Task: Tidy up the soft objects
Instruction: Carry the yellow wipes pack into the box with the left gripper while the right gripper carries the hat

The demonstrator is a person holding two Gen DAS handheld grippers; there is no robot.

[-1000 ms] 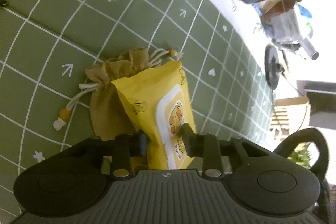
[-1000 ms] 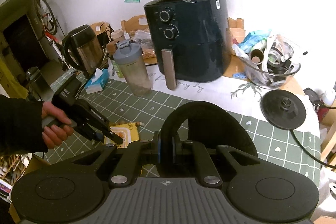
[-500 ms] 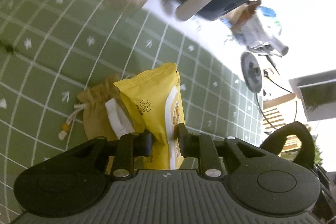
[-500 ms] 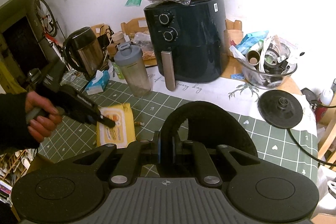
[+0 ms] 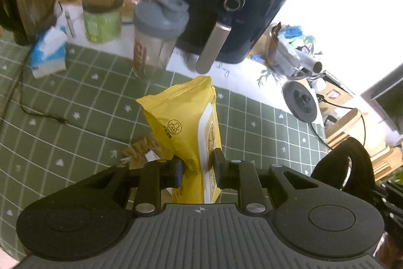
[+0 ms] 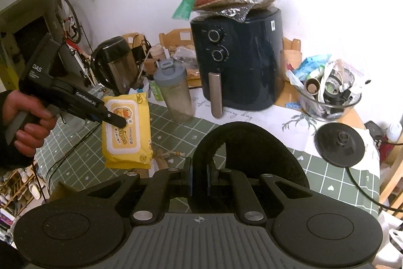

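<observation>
A yellow pack of wet wipes (image 5: pixel 186 122) hangs above the green checked tablecloth (image 5: pixel 75 102), and my left gripper (image 5: pixel 197 165) is shut on its lower end. The right wrist view shows the same pack (image 6: pixel 126 135) in the air, with the left gripper (image 6: pixel 121 122) and a hand (image 6: pixel 25 127) coming in from the left. Under the pack, a tan drawstring pouch (image 5: pixel 139 148) lies on the cloth, mostly hidden. My right gripper (image 6: pixel 199 175) is shut on a black curved band (image 6: pixel 252 143) that arches up in front of it.
A dark air fryer (image 6: pixel 239 67) with a bagged bundle on top stands at the back. Beside it are a grey-lidded shaker bottle (image 6: pixel 173 92) and a kettle (image 6: pixel 113 67). A glass bowl of clutter (image 6: pixel 327 97) and a black kettle base (image 6: pixel 340 143) sit right. A tissue pack (image 5: pixel 47 54) lies left.
My left gripper has risen and tilted up, lifting the yellow pack off the pouch and clear of the table. The right gripper still holds the black band in nearly the same spot.
</observation>
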